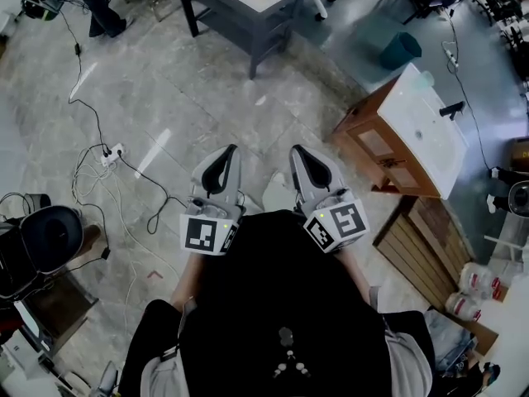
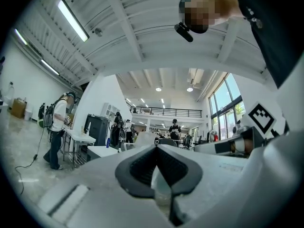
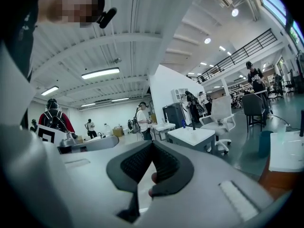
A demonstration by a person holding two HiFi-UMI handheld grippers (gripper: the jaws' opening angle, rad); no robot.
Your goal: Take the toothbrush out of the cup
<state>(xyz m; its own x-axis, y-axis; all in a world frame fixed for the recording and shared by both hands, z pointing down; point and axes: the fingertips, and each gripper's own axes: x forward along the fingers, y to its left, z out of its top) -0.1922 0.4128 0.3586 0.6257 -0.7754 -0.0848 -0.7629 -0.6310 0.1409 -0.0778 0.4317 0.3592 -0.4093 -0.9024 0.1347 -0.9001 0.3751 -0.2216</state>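
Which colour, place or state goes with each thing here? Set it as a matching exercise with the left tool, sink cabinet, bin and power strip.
Things:
1. left tool
2. sink cabinet
3. bin
4. power strip

Descriptions:
A. teal
B. shut, with nothing in it
C. small, white, at the person's left
D. wood with a white top, at the person's right

Pairs: 1-B, 2-D, 3-A, 4-C
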